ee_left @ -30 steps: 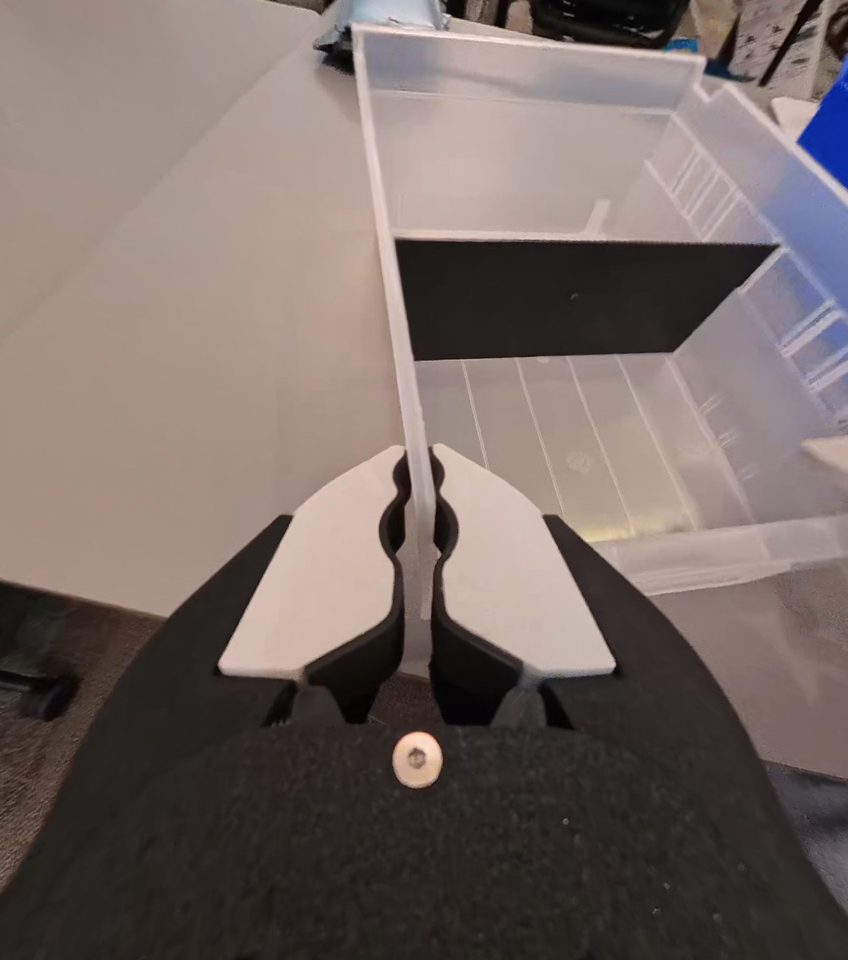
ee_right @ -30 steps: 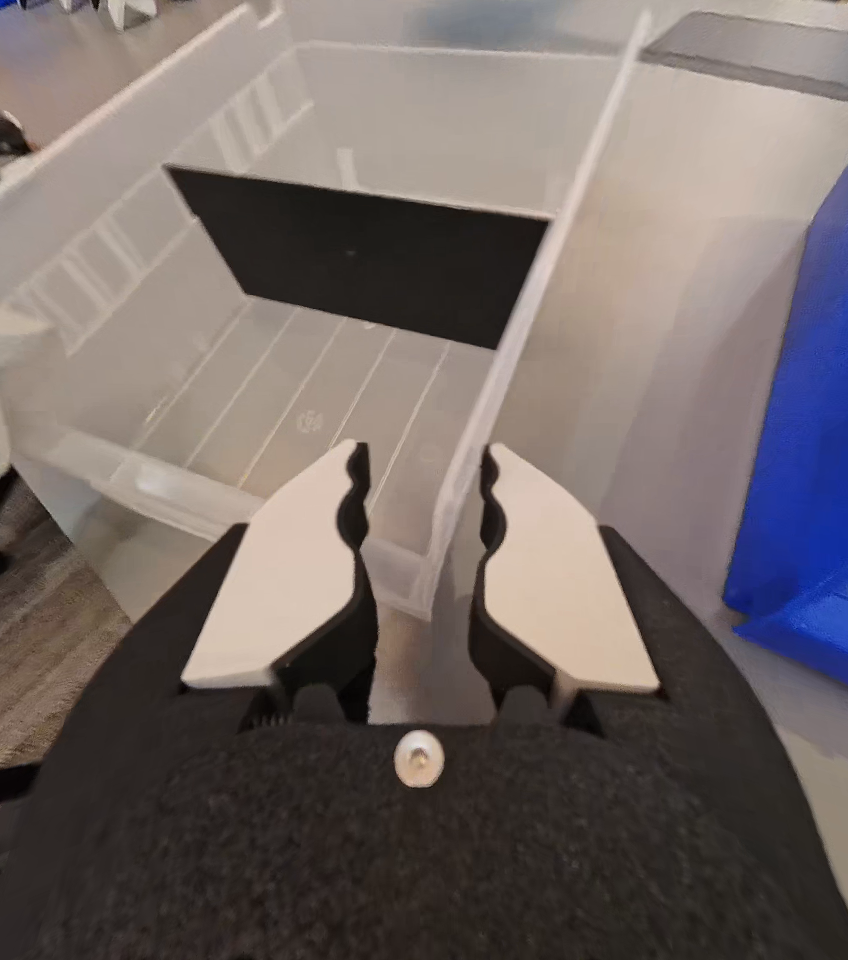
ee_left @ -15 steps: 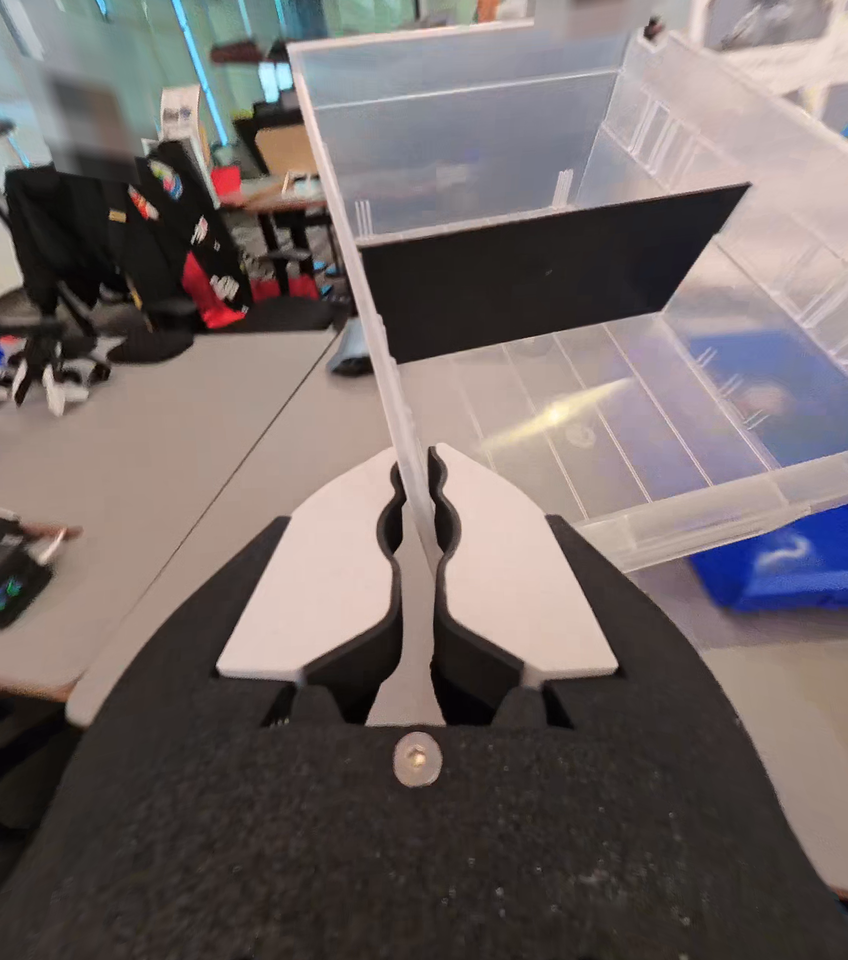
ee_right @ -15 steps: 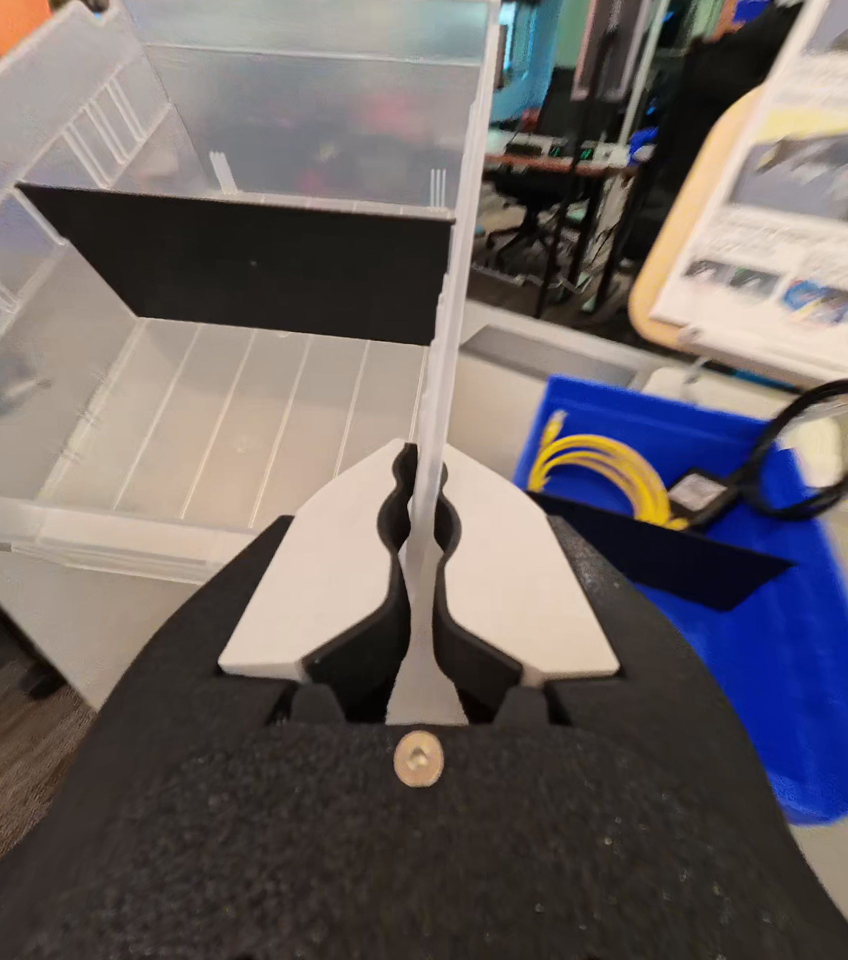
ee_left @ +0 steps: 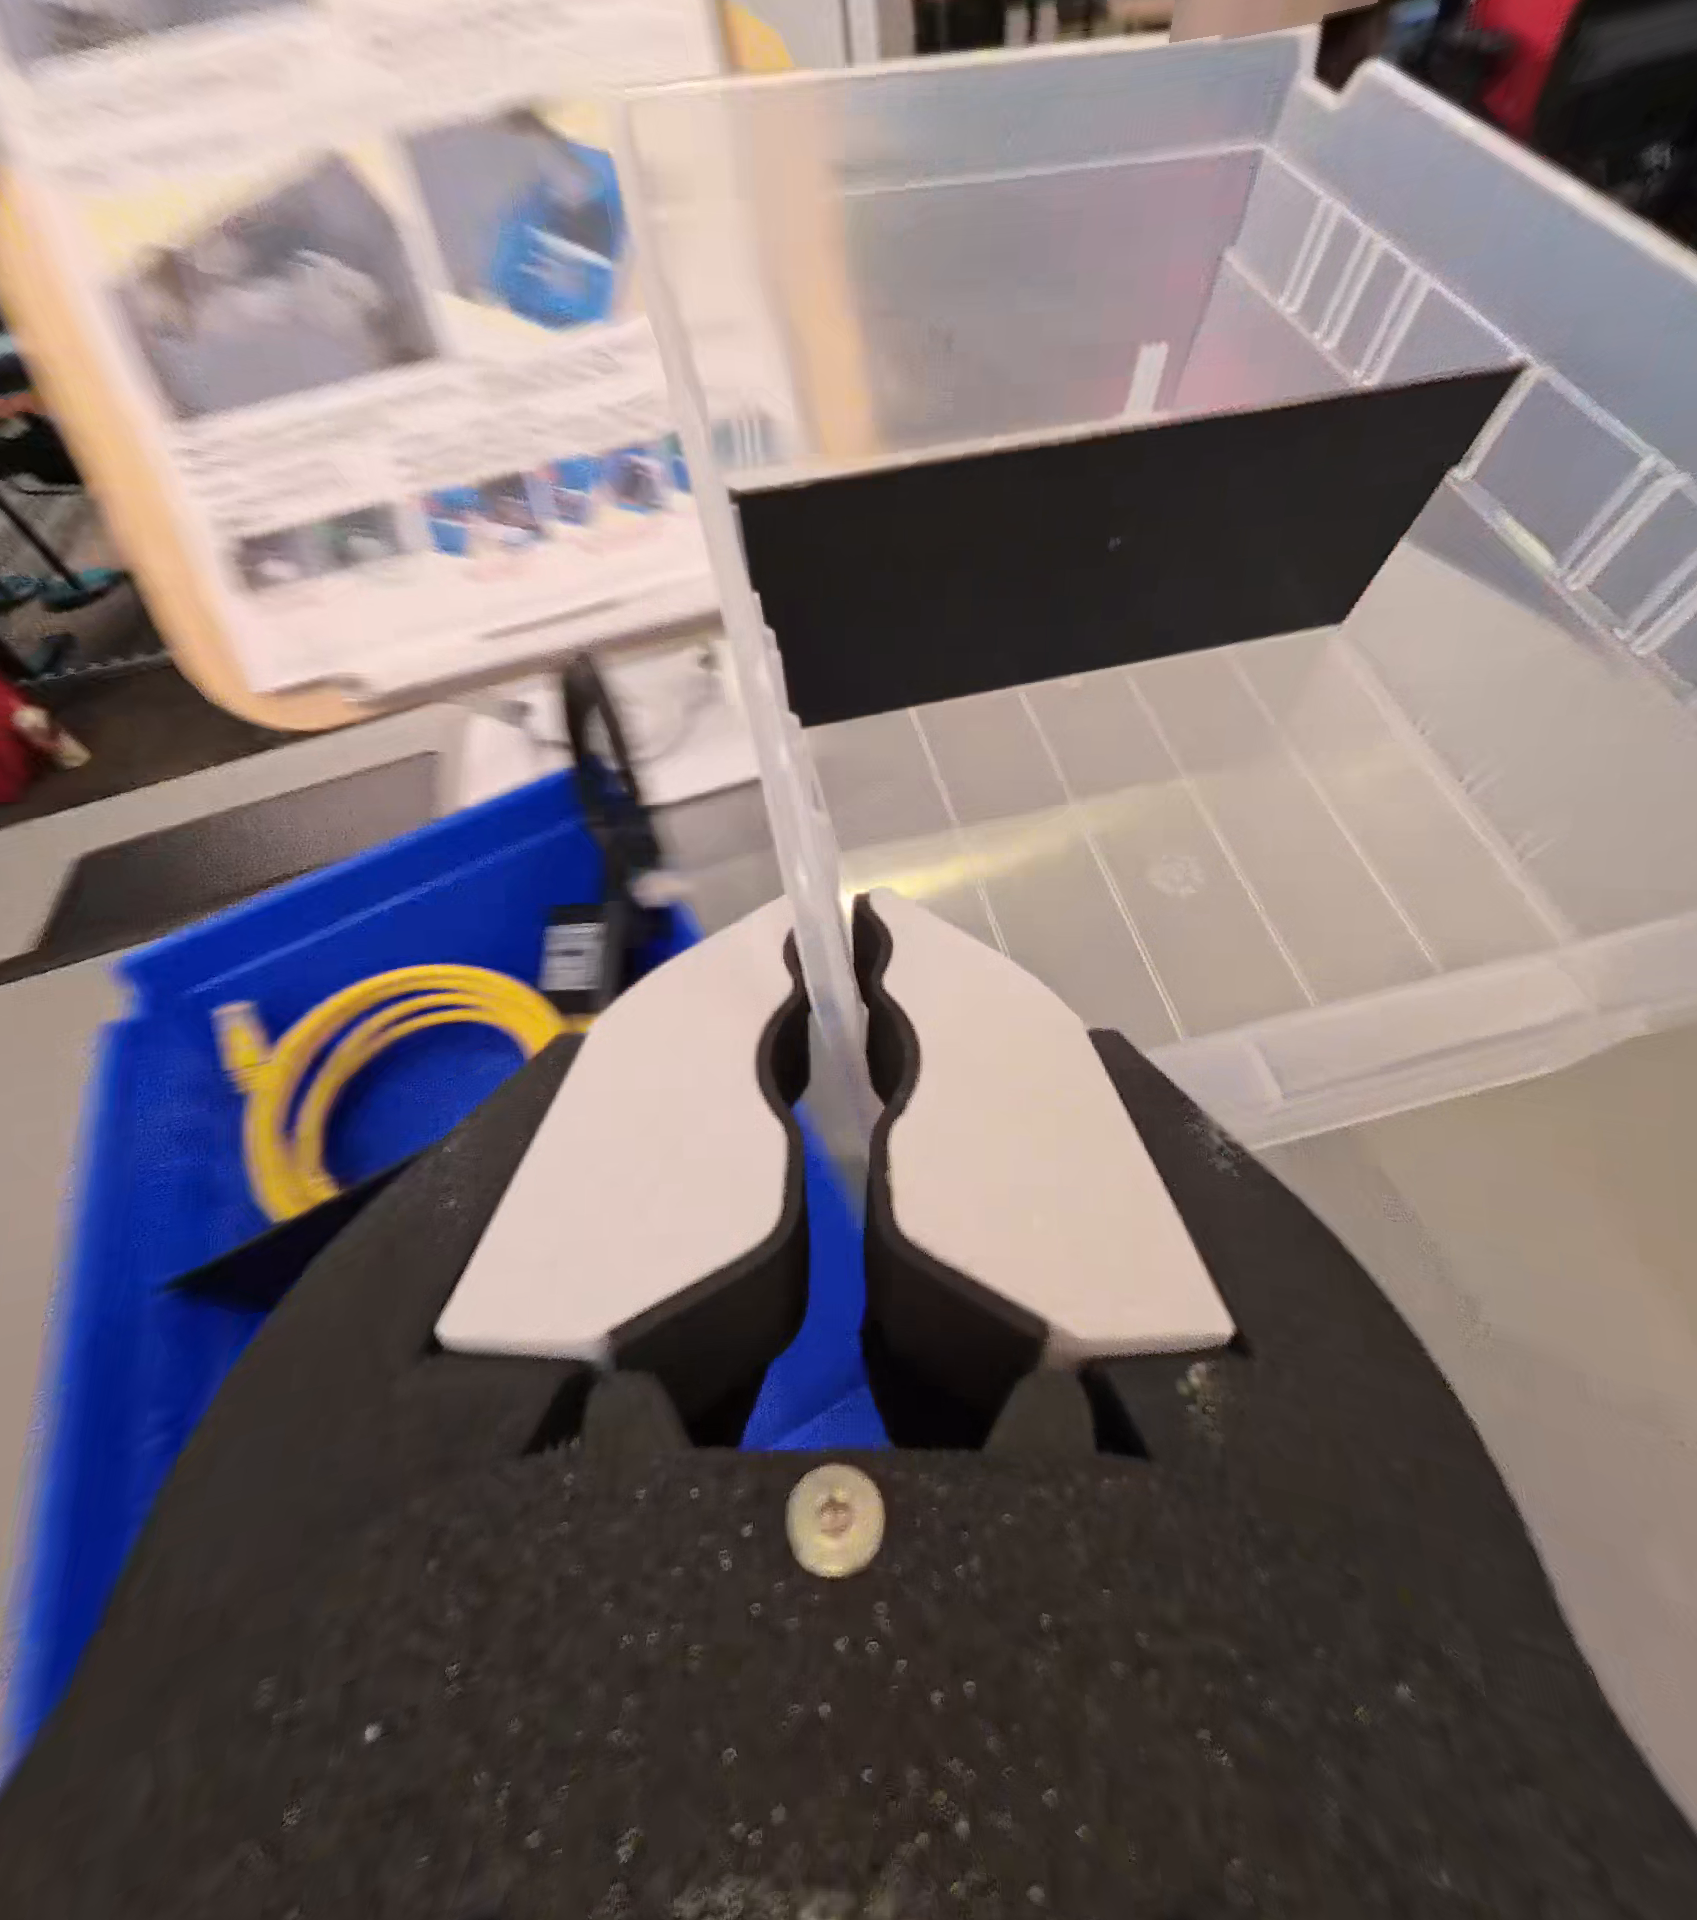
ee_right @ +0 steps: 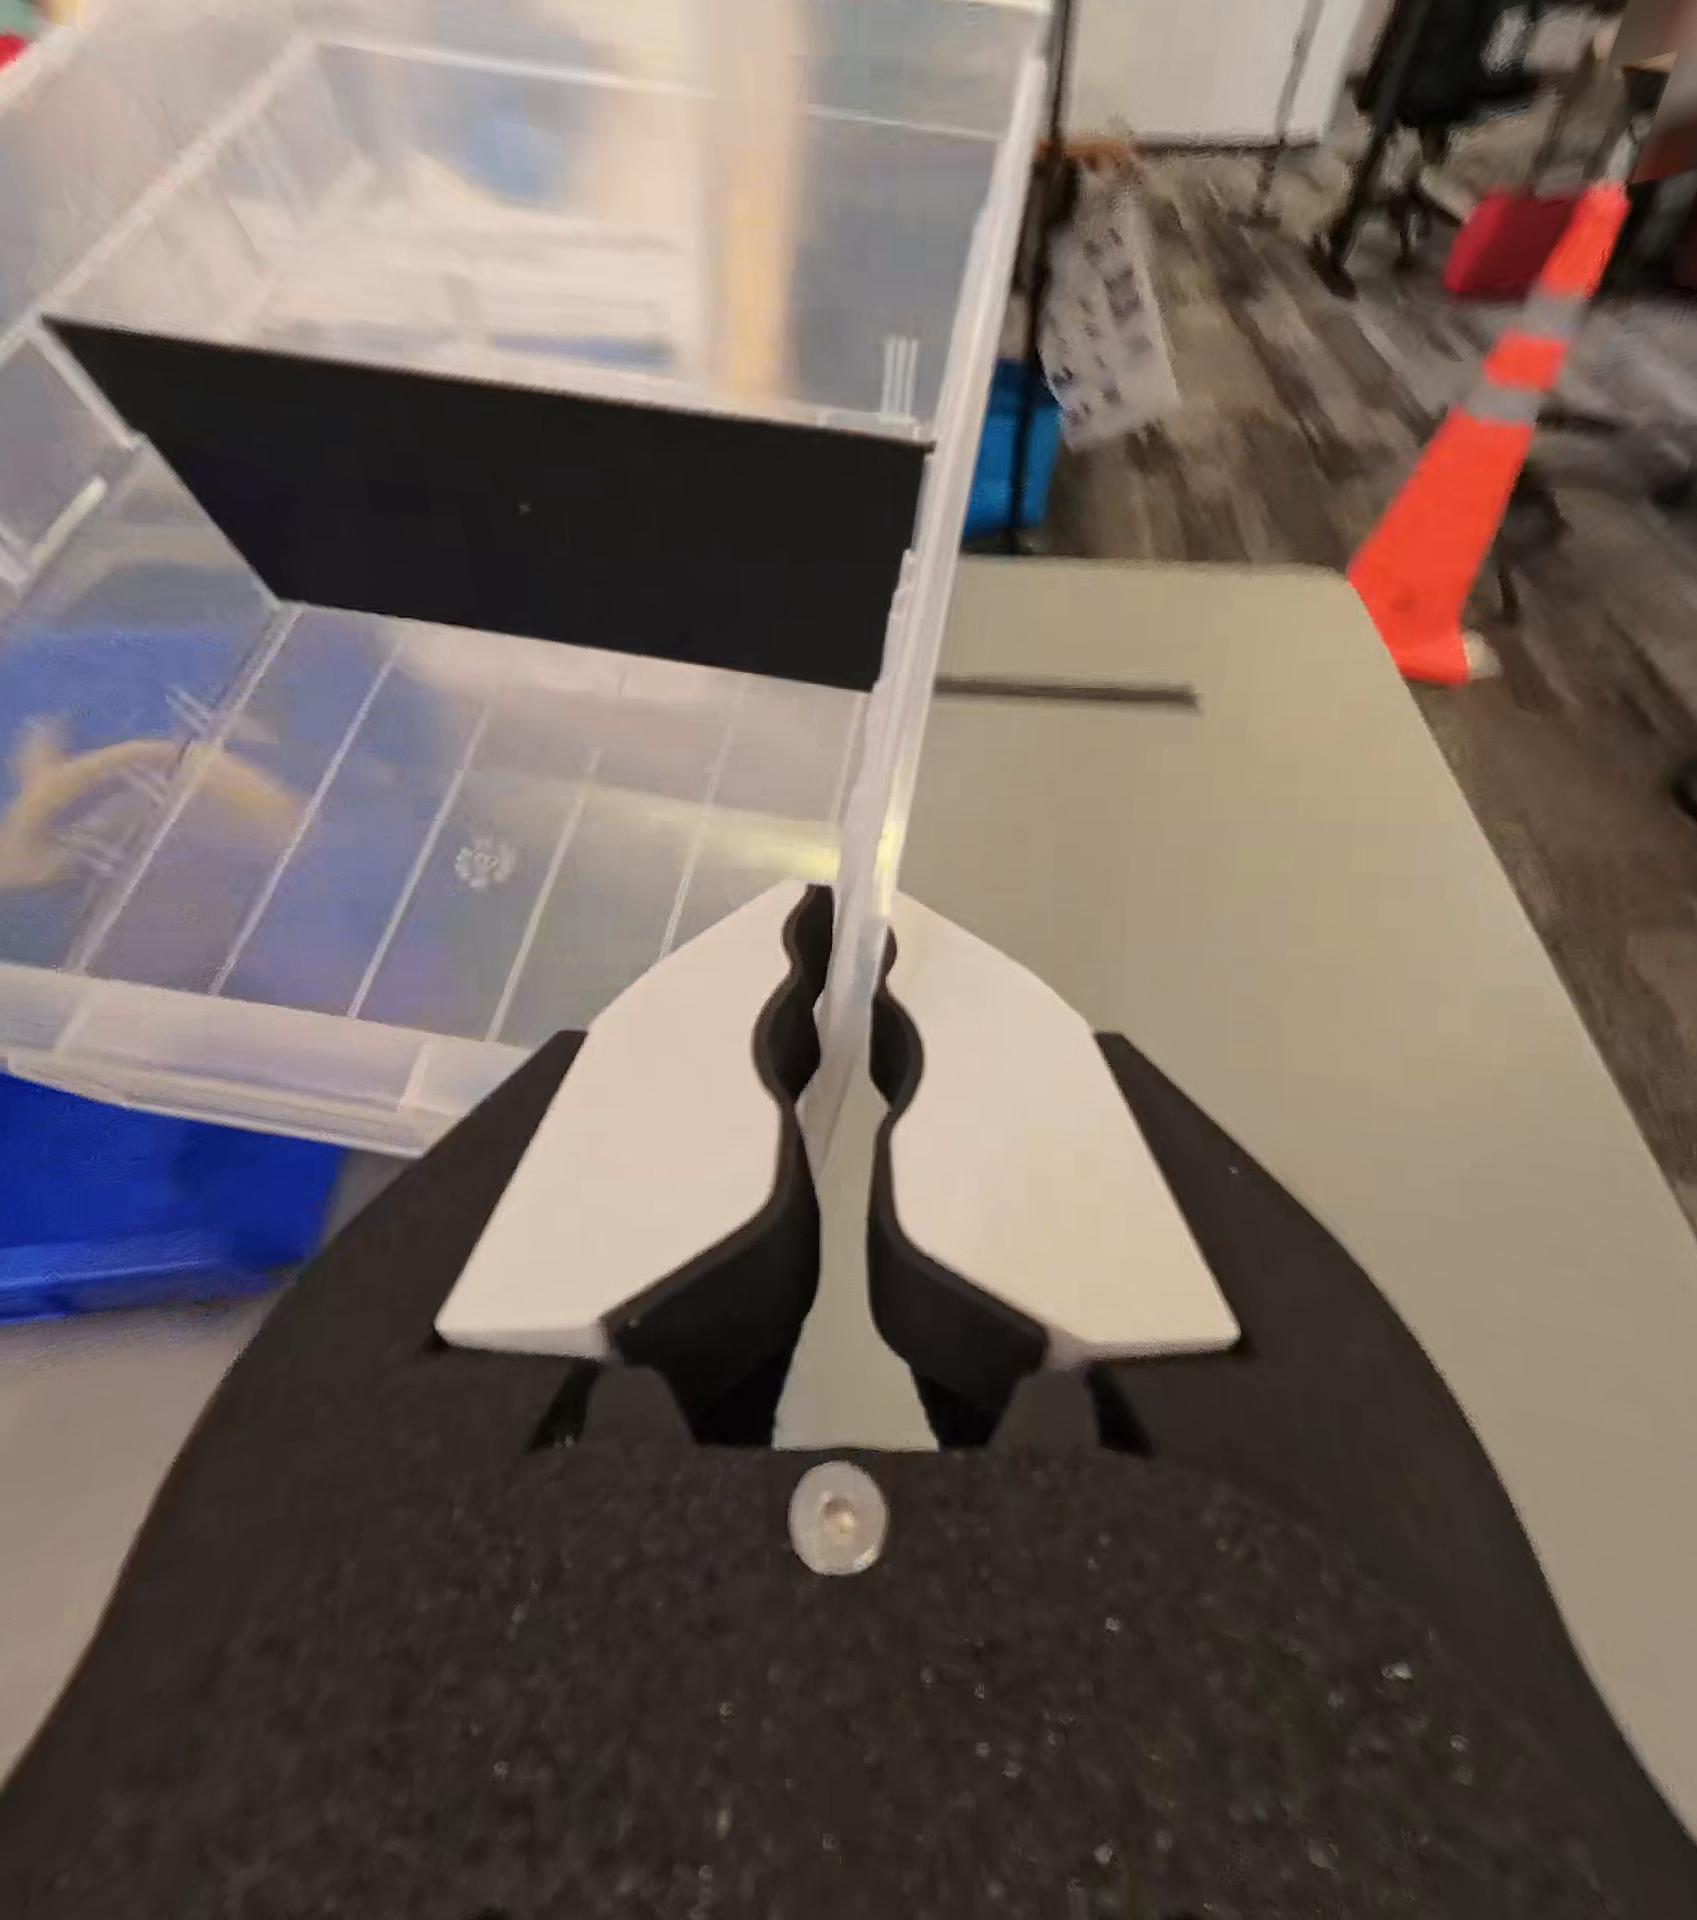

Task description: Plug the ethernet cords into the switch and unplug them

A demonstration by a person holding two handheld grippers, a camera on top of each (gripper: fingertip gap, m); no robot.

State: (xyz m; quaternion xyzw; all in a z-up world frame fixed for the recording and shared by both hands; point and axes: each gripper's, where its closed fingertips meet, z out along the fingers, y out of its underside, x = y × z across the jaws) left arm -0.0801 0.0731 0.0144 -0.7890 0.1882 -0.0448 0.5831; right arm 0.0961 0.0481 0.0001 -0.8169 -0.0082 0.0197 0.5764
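Writing: poster (ee_left: 387,395) text too blurred to read
Left tool (ee_left: 828,935): pinching clear bin (ee_left: 1291,883) left wall
Right tool (ee_right: 849,935): pinching its right wall

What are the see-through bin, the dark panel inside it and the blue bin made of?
See-through bin: apparently clear, glossy moulded plastic; the blue shows through its ribbed floor.
Dark panel: a thin, matte black sheet, plastic or card, hard to say.
Blue bin: opaque blue, probably plastic, smooth.
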